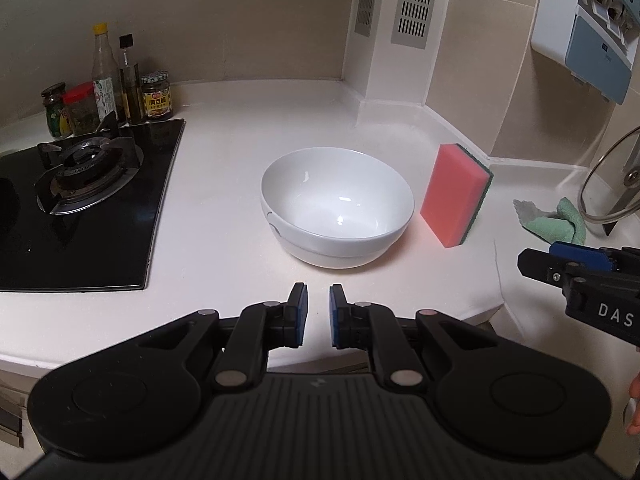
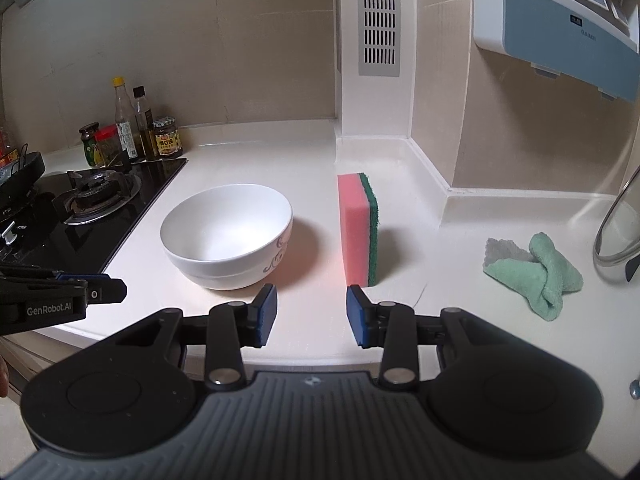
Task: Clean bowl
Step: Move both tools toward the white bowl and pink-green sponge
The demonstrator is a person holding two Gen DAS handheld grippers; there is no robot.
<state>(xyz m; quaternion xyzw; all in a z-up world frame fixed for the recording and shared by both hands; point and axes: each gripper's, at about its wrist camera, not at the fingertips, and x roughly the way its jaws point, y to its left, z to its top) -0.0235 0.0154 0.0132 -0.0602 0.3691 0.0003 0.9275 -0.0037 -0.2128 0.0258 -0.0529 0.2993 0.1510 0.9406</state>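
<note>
White bowl (image 1: pixel 337 208) sits untouched on the table (image 1: pixel 224 200); both grippers, left gripper (image 1: pixel 319 305) narrowly parted, right gripper (image 2: pixel 311 309) spread, hold nothing. Next: likely grasp the upright sponge (image 2: pixel 357 224).

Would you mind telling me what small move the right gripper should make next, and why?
Probably ease the right gripper forward onto the sponge: its jaws stand open and empty, and the sponge stands on edge just ahead, beside the untouched bowl.
</note>
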